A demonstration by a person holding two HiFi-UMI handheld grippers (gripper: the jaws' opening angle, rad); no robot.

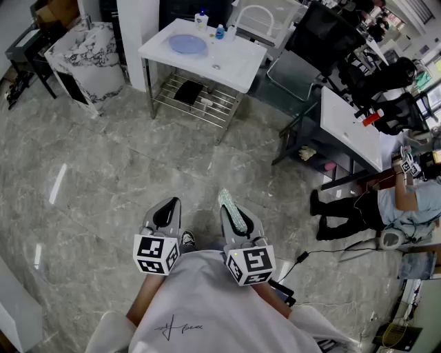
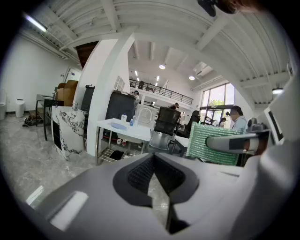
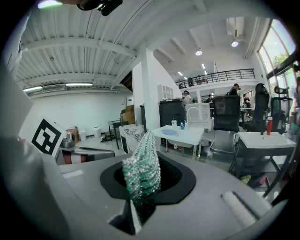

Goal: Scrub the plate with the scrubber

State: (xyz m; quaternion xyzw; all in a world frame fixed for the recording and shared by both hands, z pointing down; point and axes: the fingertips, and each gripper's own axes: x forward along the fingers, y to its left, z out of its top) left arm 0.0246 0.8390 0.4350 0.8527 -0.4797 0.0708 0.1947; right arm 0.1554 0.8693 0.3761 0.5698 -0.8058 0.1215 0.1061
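Both tongs are far from the plate; our right tongs grip the scrubber ready, left tongs closed, empty.

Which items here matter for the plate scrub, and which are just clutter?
Job:
- scrubber, clamped in the right gripper
- blue plate on the white table

Lying about:
- white bottle
- small blue bottle
- office chair
- left gripper, shut and empty
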